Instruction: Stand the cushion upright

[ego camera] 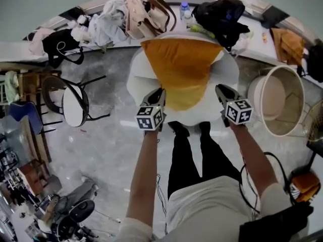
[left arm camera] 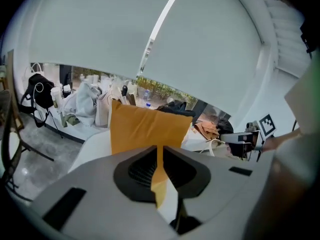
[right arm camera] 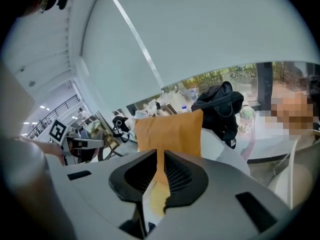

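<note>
Head view looks down on the orange cushion (ego camera: 181,69), which rests on the white seat (ego camera: 137,79) in front of the person. The left gripper (ego camera: 159,94) is at the cushion's near left corner and the right gripper (ego camera: 221,89) is at its near right corner. In the left gripper view the jaws squeeze tight on a thin bit of the orange cloth, and the right gripper view shows the same pinch
</note>
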Motion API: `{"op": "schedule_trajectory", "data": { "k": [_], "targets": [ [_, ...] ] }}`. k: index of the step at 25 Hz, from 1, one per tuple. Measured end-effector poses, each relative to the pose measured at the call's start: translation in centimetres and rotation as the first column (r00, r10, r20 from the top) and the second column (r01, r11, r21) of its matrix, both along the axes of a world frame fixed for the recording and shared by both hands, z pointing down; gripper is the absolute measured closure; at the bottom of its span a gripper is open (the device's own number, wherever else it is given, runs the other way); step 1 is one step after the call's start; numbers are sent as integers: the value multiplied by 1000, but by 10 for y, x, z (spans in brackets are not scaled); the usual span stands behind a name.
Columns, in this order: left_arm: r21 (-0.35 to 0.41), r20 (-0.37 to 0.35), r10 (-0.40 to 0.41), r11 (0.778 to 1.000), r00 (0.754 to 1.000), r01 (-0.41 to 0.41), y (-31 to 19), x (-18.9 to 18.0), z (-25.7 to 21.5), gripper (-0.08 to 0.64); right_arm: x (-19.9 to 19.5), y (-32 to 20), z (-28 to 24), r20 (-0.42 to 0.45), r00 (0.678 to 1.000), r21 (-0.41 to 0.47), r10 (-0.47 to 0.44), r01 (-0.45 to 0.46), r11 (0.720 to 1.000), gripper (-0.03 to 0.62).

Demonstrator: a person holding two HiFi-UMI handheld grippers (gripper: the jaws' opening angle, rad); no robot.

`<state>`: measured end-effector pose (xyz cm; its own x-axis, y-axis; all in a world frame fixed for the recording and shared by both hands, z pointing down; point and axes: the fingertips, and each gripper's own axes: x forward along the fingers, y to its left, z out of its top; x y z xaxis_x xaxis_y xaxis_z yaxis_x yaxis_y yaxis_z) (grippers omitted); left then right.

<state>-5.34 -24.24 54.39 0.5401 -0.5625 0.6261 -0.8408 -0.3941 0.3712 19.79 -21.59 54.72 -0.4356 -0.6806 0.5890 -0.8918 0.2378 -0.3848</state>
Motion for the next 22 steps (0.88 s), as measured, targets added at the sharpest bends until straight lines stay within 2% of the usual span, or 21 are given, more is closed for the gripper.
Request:
{"op": "schedule_trajectory", "data": {
  "k": [4,7,12,16,22],
  "targets": [
    [40,4,-20,999,1000,19,18,-1,-45,556,-14,3,-46,8,995,67,-104,103,992,545],
    [27,10,-10,1000,1000,10,51,11,-59,558,-11,26,-68,25,988,73,-154,152,986,552],
    [4,-23,-87,996,996,87,108,18,-100,558,-8,69,-110,92,980,55,-176,171,984,555],
    [21,-34,-112,993,993,112,143,34,-133,558,8,106,-142,92,981,71,-171,164,984,555],
    [59,-31,-136,989,990,137,172,31,-164,558,11,139,-162,76,984,82,-163,156,984,554]
  ]
}}
